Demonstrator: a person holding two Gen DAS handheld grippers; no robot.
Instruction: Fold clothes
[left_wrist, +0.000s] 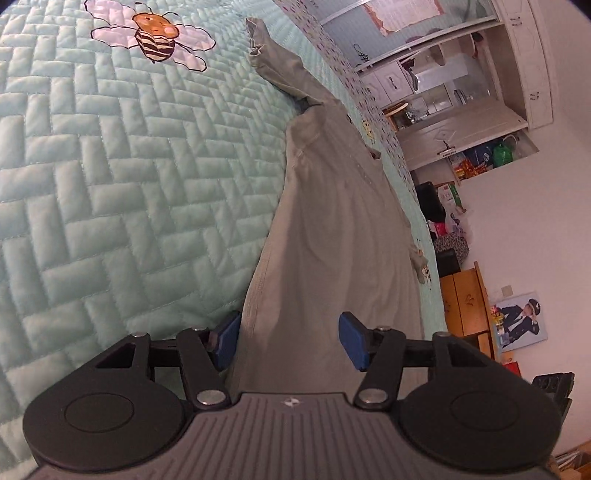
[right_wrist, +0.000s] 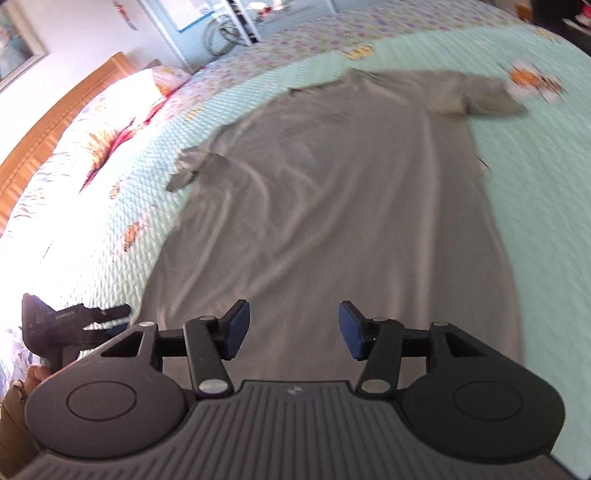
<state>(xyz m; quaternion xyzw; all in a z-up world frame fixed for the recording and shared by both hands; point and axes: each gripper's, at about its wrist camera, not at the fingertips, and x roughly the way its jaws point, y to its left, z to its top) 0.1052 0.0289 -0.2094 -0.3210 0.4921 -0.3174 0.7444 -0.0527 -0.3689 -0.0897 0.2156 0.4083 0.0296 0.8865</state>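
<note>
The grey T-shirt (right_wrist: 332, 192) is lying flat and spread out on the mint quilted bedspread (left_wrist: 110, 184), both sleeves out, no fold made yet as far as I can tell. Both the left hand-held gripper (left_wrist: 290, 341) and the right hand-held gripper (right_wrist: 293, 330) have their jaws apart with nothing pinched, hovering over the hem end. I'd grab one long side at hem and shoulder together so the fold lands straight.

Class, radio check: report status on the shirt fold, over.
Left hand-held gripper open, jaws either side of shirt hem, no grip. Right hand-held gripper open, above shirt. Shirt flat on quilt. Nothing in the way.
</note>
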